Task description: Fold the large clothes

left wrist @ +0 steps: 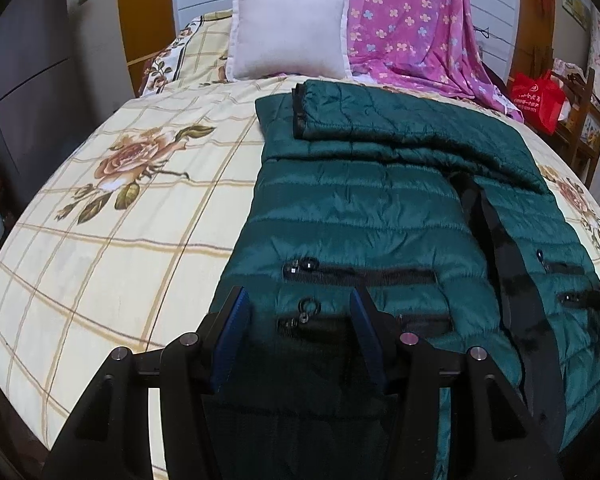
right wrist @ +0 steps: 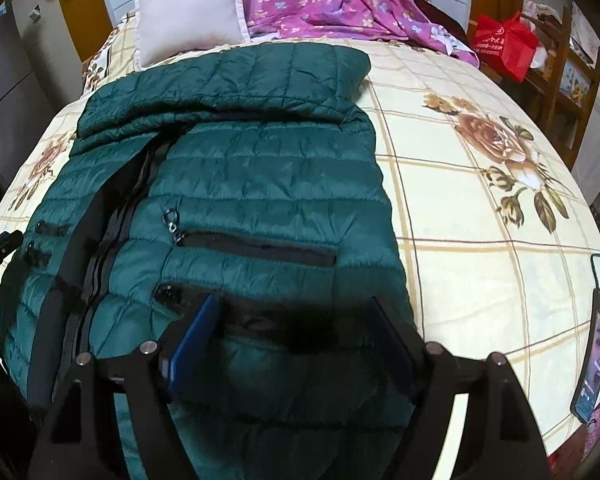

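Left wrist view
Jacket (left wrist: pixel 380 208): a green quilted jacket lies flat on the bed (left wrist: pixel 100 240), front up, zip down its middle, its hem end nearest the camera.
Progress: at the jacket's far end a sleeve (left wrist: pixel 380 112) is folded across the chest; the body looks not yet folded, so I judge the task partly done.
Left gripper (left wrist: pixel 300 304): jaws wide, empty, poised over the jacket's near hem, by its pocket zips; whether the blue pads touch the cloth I cannot tell.
Beyond the jacket: a white pillow (left wrist: pixel 284 32) and a pink blanket (left wrist: pixel 412 20).

Right wrist view
Jacket (right wrist: pixel 260 168): same garment, its far end crossed by the folded sleeve (right wrist: pixel 236 80).
Right gripper (right wrist: pixel 296 312): jaws wide, holding nothing, over the jacket's near hem, just below a pocket zip.
Right of the jacket: a phone (right wrist: pixel 594 344) at the bed edge; a red bag (right wrist: pixel 504 44) beyond it.
Left to do: the body fold, hem toward collar, seems the likely next step.
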The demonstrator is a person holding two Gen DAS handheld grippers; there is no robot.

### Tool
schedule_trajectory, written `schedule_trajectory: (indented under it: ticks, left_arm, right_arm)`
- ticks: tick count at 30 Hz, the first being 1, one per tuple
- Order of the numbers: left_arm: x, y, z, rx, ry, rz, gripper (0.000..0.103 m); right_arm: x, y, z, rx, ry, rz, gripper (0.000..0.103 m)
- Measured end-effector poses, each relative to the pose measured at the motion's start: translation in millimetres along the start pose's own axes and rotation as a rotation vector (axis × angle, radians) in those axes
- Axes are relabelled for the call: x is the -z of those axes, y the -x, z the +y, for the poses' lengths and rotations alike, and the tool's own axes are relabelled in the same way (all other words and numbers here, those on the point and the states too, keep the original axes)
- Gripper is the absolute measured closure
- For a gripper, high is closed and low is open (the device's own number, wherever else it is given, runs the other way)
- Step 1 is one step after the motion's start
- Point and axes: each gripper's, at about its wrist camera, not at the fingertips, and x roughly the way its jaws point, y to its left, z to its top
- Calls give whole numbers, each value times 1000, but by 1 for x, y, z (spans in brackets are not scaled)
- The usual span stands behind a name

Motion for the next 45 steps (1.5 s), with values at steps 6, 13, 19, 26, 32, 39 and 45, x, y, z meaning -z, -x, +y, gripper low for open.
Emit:
schedule_trajectory:
  ticks: [6,13,19,26,32,39,45]
  left_arm:
    - [15,1,4,9,0,26,68]
    - [28,7,10,27,-9,48,68]
    - [31,11,16,50,13,64,68]
    - [34,18,19,44,-1,67,68]
    - [35,19,20,44,-1,70,68]
    - [40,24,27,52,13,77,68]
    - [43,25,30,65,32,89,68]
  right_arm:
    - [9,4,-3,2,7,9,23]
    - [17,11,-12,-4,-4,15,23]
    - [25,13,-18,-2,-7,25,23]
    - [31,15,-24,-7,-14,35,23]
    - [38,18,-28,-18,-14,48,23]
    - [44,18,-28,-16,-9,64,23]
    - [50,17,-33,-29,-34,76,22]
